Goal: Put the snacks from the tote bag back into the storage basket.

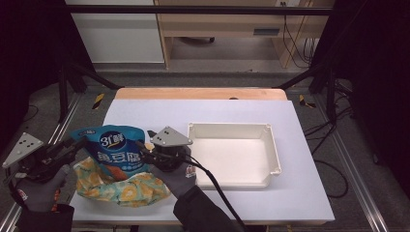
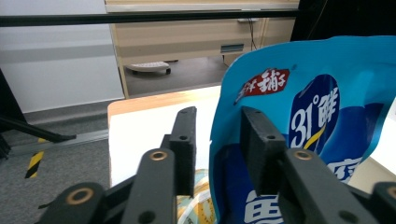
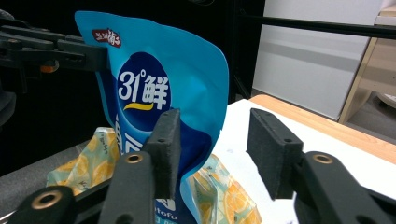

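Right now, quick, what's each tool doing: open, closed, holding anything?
Left tool: jaws astride the blue bag's edge, gap on one side; grip cannot be told.
Right tool: open, bag edge between the jaws, not clamped.

Glossy plastic blue bag (image 1: 117, 151); matt white plastic tray (image 1: 275, 159); smooth white table (image 1: 309, 193).

The left hand-held gripper (image 1: 80, 141) is held low at the near left, in a gloved left hand (image 1: 36, 186), and its jaws point to the right with a gap between them. The right hand-held gripper (image 1: 145, 149) is held by a gloved right hand (image 1: 176, 181) whose dark sleeve comes in from the bottom edge, and its jaws point left toward the other gripper, standing apart.
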`<state>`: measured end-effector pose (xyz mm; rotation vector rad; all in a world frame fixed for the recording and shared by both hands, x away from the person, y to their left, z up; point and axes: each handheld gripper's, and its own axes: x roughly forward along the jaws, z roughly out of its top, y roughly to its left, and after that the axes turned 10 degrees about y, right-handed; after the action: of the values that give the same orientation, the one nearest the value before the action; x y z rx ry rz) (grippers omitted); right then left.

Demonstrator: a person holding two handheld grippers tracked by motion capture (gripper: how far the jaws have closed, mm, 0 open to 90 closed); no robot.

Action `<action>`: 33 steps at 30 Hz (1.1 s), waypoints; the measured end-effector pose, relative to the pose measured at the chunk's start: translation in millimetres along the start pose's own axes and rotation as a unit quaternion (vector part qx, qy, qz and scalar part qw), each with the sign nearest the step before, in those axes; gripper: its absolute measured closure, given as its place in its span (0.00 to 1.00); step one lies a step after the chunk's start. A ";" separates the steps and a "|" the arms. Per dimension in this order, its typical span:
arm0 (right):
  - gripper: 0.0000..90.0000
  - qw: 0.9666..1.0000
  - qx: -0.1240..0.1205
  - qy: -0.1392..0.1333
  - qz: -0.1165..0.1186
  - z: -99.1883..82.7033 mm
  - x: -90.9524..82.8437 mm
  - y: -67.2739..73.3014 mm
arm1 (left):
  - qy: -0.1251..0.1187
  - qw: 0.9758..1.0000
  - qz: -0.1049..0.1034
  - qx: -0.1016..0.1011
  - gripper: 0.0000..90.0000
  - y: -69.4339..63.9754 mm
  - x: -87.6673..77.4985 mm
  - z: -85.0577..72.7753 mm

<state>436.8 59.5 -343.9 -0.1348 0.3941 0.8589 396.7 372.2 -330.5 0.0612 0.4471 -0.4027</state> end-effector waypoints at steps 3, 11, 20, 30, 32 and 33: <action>0.66 1.000 0.000 0.003 0.001 0.8 3.3 0.4 | 0.005 1.000 -0.003 0.001 0.80 0.7 0.7 -0.8; 0.77 1.000 0.007 0.010 0.003 1.4 10.5 -1.4 | 0.009 1.000 -0.006 0.001 0.89 0.6 1.3 -0.6; 0.89 1.000 0.012 0.015 0.007 2.8 12.8 -1.4 | 0.008 1.000 -0.005 -0.005 0.98 -1.7 2.3 -0.1; 0.96 1.000 0.018 0.018 0.004 5.4 14.9 -1.7 | 0.010 1.000 -0.001 -0.008 1.00 -3.3 2.1 0.3; 0.98 1.000 0.018 0.017 0.003 5.4 14.8 -1.2 | 0.012 1.000 0.001 -0.006 1.00 -3.5 2.1 0.4; 0.98 1.000 0.017 0.017 0.003 5.3 14.8 -0.9 | 0.011 1.000 0.002 -0.006 1.00 -3.5 2.1 0.4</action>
<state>447.7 70.8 -344.8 -0.1163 0.4411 0.8564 397.2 368.2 -330.9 0.0544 0.4720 -0.3964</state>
